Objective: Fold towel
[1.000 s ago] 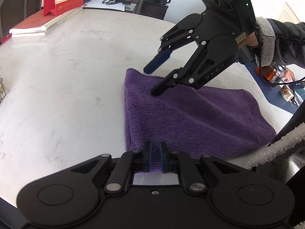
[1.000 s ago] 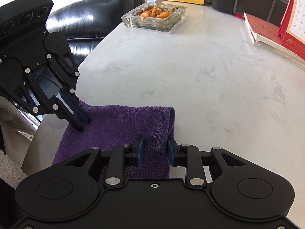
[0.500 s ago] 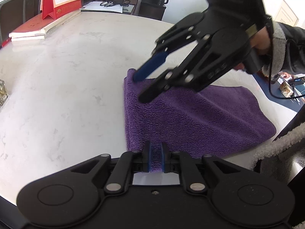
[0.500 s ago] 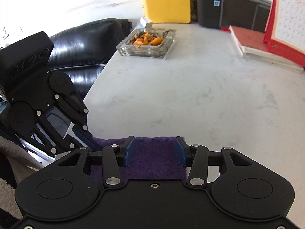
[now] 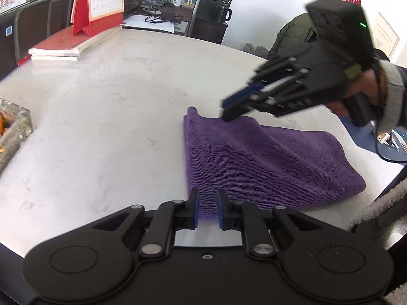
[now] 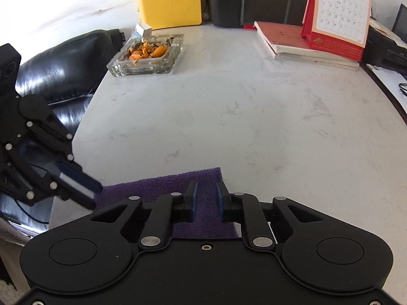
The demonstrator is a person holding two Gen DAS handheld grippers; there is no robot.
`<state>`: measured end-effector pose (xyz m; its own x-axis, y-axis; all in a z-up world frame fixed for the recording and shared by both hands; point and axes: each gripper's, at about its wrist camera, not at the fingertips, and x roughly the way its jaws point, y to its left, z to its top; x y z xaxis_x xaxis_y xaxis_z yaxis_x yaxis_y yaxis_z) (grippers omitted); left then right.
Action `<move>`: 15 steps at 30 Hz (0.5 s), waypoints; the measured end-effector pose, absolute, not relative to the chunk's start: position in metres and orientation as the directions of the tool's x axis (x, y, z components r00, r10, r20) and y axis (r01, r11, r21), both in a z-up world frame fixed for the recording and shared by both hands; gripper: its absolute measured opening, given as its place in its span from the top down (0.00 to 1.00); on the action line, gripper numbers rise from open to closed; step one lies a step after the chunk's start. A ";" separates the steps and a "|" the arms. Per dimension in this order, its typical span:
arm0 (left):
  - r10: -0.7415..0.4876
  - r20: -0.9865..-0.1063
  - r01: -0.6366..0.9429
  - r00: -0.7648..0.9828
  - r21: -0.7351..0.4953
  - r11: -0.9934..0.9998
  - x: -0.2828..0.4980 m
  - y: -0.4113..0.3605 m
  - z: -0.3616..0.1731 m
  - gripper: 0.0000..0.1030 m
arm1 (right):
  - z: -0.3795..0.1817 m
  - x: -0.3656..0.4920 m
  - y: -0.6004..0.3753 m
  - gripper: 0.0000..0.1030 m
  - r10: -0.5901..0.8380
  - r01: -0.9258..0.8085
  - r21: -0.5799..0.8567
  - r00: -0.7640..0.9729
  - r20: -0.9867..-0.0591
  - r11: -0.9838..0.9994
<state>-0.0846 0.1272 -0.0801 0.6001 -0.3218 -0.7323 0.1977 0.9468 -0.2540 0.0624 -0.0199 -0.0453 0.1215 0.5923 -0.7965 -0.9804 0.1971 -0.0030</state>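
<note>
A purple towel (image 5: 254, 157) lies folded on the white marble table (image 5: 101, 127), ridged and drawn up toward my left gripper (image 5: 207, 208). That gripper is shut on the towel's near edge, by its left corner. My right gripper (image 5: 225, 109), held by a hand (image 5: 366, 89) and blurred, is tilted down onto the far edge a little right of the far corner. In the right wrist view the right gripper (image 6: 206, 203) has its jaws drawn in on the towel (image 6: 157, 190), and the left gripper (image 6: 91, 195) shows at the towel's left end.
A glass ashtray (image 6: 147, 56) with orange peel sits near the table's edge, beside a black leather sofa (image 6: 61, 71). Stacked books (image 6: 305, 48) and a red desk calendar (image 6: 338, 12) stand at the far side. Bare marble stretches beyond the towel.
My right gripper went from wide open to nearly closed, swung rightward along the far edge and tilted lower. The left gripper stayed in place, its jaws a touch wider.
</note>
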 end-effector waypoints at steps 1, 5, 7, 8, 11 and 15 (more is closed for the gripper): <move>-0.324 -0.731 0.202 0.601 -0.254 0.946 -0.084 0.129 -0.080 0.87 | -0.046 0.057 -0.022 0.87 0.581 -0.980 -0.007 0.124 -0.804 0.200; -0.333 -0.726 0.217 0.602 -0.252 0.943 -0.084 0.135 -0.078 0.83 | -0.056 0.040 -0.027 0.87 0.522 -0.977 -0.022 0.132 -0.843 0.212; -0.357 -0.719 0.230 0.596 -0.273 0.934 -0.079 0.139 -0.082 0.83 | -0.065 0.037 -0.025 0.87 0.494 -0.976 -0.036 0.140 -0.858 0.215; -0.365 -0.719 0.237 0.591 -0.277 0.931 -0.077 0.140 -0.083 0.83 | -0.069 0.035 -0.024 0.87 0.478 -0.976 -0.043 0.144 -0.867 0.215; -0.393 -0.728 0.273 0.562 -0.286 0.919 -0.076 0.141 -0.086 0.84 | -0.076 0.031 -0.023 0.86 0.463 -0.974 -0.067 0.163 -0.871 0.216; -0.403 -0.750 0.304 0.524 -0.278 0.911 -0.079 0.145 -0.087 0.84 | -0.076 0.031 -0.023 0.86 0.461 -0.970 -0.059 0.165 -0.872 0.236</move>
